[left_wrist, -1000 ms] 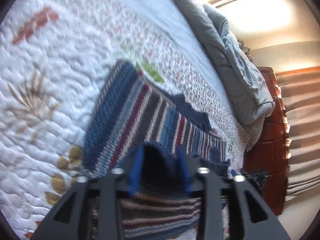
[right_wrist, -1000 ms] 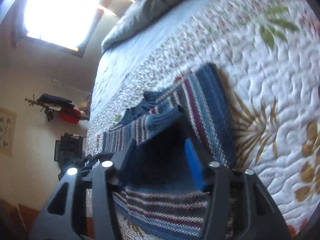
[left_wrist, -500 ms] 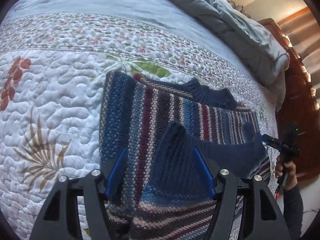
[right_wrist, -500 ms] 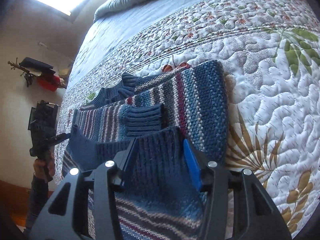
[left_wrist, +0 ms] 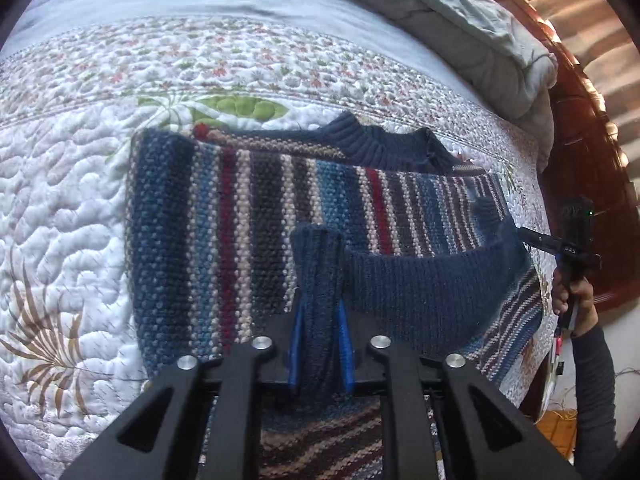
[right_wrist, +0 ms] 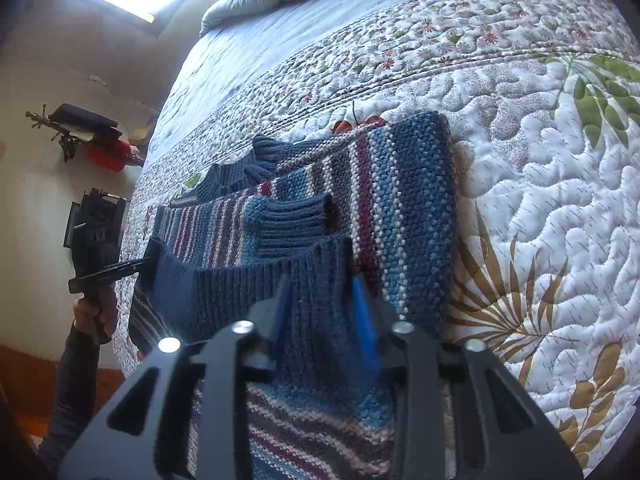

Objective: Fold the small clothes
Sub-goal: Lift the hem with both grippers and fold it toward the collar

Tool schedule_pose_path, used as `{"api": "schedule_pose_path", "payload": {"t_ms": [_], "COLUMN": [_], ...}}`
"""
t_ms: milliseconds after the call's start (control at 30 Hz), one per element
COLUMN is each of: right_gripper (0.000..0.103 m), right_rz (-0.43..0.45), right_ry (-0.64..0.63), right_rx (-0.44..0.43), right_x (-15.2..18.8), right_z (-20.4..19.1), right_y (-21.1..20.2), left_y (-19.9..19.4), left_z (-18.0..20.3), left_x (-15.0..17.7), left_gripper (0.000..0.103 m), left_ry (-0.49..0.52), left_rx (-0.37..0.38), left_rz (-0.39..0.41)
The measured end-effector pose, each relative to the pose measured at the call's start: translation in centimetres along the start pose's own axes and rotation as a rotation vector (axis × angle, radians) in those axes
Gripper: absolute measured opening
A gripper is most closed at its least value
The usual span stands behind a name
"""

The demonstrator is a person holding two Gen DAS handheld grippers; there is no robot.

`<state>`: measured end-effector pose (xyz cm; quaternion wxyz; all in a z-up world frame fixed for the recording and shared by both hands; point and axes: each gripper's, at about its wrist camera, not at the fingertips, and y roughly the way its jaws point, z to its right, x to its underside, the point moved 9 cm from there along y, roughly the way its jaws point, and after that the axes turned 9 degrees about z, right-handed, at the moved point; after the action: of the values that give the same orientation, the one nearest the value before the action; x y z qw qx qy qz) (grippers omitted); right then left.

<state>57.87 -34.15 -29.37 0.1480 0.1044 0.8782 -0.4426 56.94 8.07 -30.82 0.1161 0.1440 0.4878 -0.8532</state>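
- The striped sweater (left_wrist: 256,216) lies flat on the quilt (left_wrist: 60,208), collar away from the person, so its bottom edge can be brought up over the body.
- The left gripper (left_wrist: 320,320) is clamped on a bunch of the navy hem (left_wrist: 432,280); the blue fingers pinch it tight at one corner.
- The right gripper (right_wrist: 320,304) has the hem's other corner between its fingers, which look pressed onto the knit, though the cloth covers most of one finger.
- The hem hangs stretched between the two grippers, lifted off the sweater's body; I'd say holding both corners keeps the fold line straight.
- A ribbed cuff (right_wrist: 288,220) lies on the stripes, its sleeve apparently already folded in.
- The sweater's near part is cut off behind the gripper bodies, so how much is lifted is unclear.
- A grey duvet (left_wrist: 480,40) is heaped at the far end of the bed.
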Motion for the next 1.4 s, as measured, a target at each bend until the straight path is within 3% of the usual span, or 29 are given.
{"api": "schedule_pose_path", "payload": {"t_ms": [267,300,333,533,700,867,1067,1200,1400], "right_gripper": [0.019,0.011,0.01,0.008,0.008,0.008,0.008,0.008,0.008], "right_rz": [0.016,0.024,0.037,0.185,0.316,0.317,0.166,0.191,0.252], "right_ry": [-0.023,-0.032,-0.044,-0.069,-0.1,-0.063,-0.002,-0.007,-0.015], "right_rx": [0.017,0.03,0.043,0.035,0.061,0.158,0.287,0.288,0.291], "right_x": [0.6,0.6,0.5,-0.3,-3.9,-8.2,-8.7,-9.5,-11.7], "right_z": [0.1,0.1,-0.1,-2.1,-4.5,-4.2,-1.3,-1.5,-1.7], "right_y": [-0.2,-0.2,-0.3,-5.0,-8.3,-5.2,0.9,0.7,0.4], "left_y": [-0.8,-1.0,-1.4,-6.3,-10.6,-8.4,-0.5,-0.3,-1.8], "left_z": [0.3,0.1,0.1,2.0,3.9,2.4,-2.2,-2.9,-2.3], "left_x": [0.0,-0.1,-0.2,-1.5,-5.1,-9.2,-9.0,-9.7,-13.5], "left_gripper": [0.009,0.009,0.009,0.008,0.008,0.008,0.008,0.008,0.008], "left_ry": [0.007,-0.002,-0.013,-0.022,0.012,-0.038,-0.145,-0.169,-0.159], "left_rx": [-0.023,-0.022,-0.018,0.034,0.045,-0.034,-0.201,-0.195,-0.198], "left_rz": [0.139,0.156,0.177,0.316,0.426,0.414,0.22,0.227,0.282]}}
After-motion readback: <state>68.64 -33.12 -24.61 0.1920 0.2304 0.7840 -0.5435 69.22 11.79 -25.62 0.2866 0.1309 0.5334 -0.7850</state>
